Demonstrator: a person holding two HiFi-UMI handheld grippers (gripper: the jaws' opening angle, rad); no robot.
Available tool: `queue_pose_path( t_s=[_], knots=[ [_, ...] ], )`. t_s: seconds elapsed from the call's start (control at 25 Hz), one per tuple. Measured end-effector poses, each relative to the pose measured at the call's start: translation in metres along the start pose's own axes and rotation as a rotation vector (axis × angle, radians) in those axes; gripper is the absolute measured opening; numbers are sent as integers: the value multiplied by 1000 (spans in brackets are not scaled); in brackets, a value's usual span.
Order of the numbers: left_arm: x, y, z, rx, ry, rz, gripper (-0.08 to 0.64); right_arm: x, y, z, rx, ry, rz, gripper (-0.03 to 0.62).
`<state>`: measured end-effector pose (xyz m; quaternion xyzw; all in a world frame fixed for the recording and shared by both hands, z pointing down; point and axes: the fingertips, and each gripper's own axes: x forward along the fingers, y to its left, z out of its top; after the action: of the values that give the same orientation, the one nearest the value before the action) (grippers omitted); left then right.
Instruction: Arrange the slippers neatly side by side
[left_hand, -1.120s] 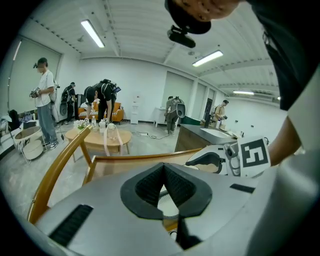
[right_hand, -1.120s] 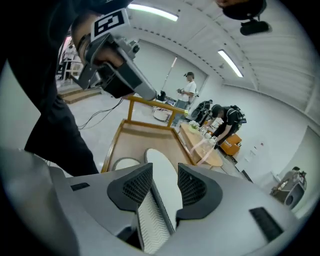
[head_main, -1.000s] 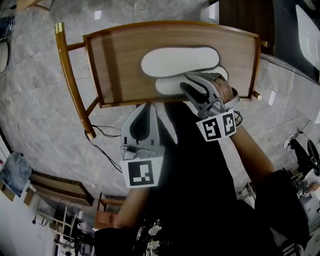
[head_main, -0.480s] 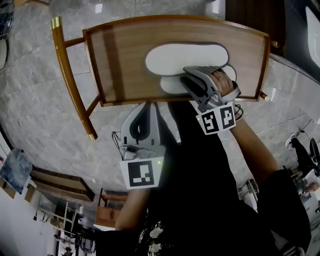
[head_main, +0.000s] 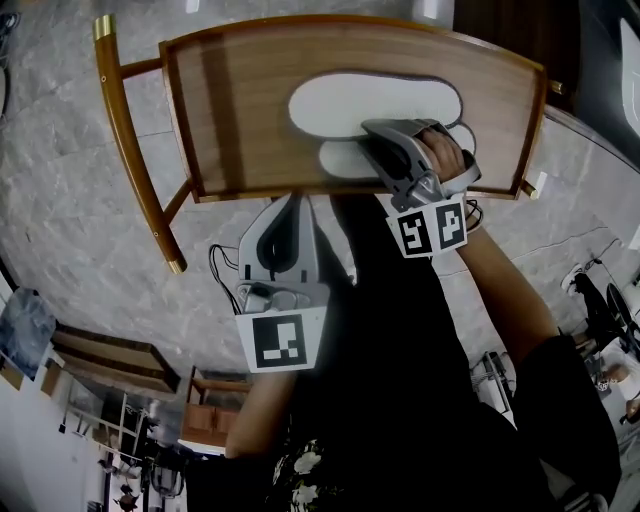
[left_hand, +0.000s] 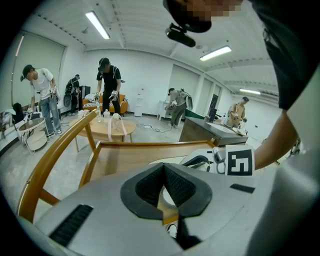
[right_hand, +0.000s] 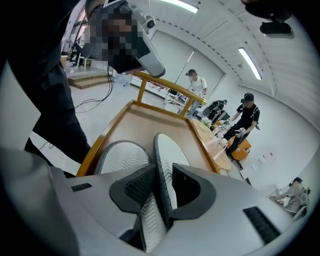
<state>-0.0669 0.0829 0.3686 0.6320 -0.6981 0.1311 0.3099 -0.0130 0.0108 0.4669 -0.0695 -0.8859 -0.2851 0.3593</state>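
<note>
Slipper (right_hand: 167, 147) edge clamped in my right hand-held gripper (right_hand: 161, 186), jaws just closed further, left hand-held gripper (left_hand: 164, 175) closed, empty.

Right gripper (head_main: 372, 136) has sunk toward the wooden table (head_main: 235, 120) and sits slightly further in past the table's near edge. Its jaws were wide a second ago and have just been closing. They now pinch the edge of the slipper (head_main: 345, 98) lying farther from that near edge.
</note>
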Motion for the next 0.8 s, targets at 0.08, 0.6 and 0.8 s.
queue_pose_path(
  t_s=[0.08,0.6,0.8],
  knots=[
    [-1,1,-1,-6,-2,7,2,-1,-2,3,5,-9,-9,87],
    [-2,-20,17,24,-53,-13,2,-27,-54,24,10,-60,-148,29],
    [-2,-22,20,51,-52,-23,2,-39,-73,34,93,-95,-193,28]
  ],
)
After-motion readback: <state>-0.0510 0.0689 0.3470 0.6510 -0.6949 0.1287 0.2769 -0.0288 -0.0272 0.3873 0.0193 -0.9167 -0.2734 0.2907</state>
